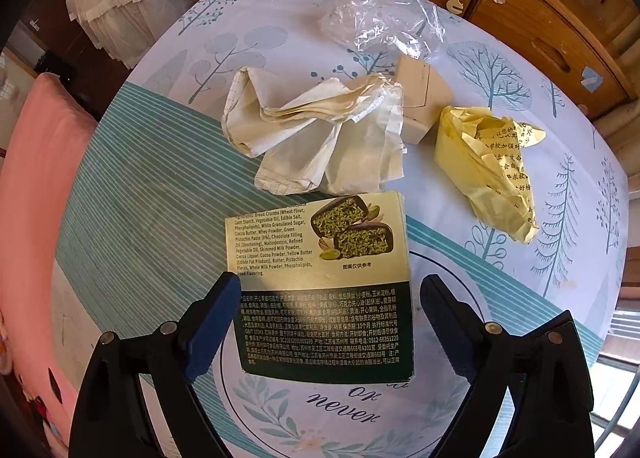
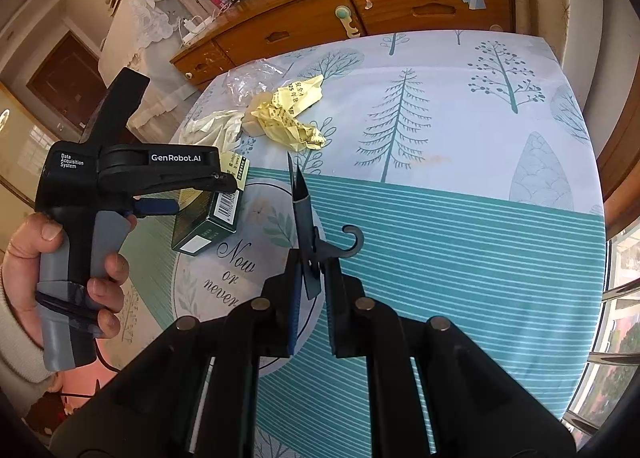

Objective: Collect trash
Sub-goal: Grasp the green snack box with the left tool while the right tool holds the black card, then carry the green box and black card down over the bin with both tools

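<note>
Green-and-cream cardboard makes up the chocolate box (image 1: 320,290), the landmark on the tree-printed worktop (image 1: 168,226). At its left the person's hand (image 2: 60,274) grips the handle of the left gripper (image 1: 324,322), which points straight down over the box with its jaws spread wide, one blue pad on either side of the box and neither pressing on it. Just beyond the box lies crumpled white paper (image 1: 316,134), with a small beige carton (image 1: 420,102) and a clear plastic bag (image 1: 380,18) farther back. Beyond the box to the right sits a crumpled yellow sheet (image 1: 488,166) (printed with dark characters). Right of the box, the right gripper (image 2: 311,290) is clamped on dark scissors (image 2: 306,218), blades pointing away.
</note>
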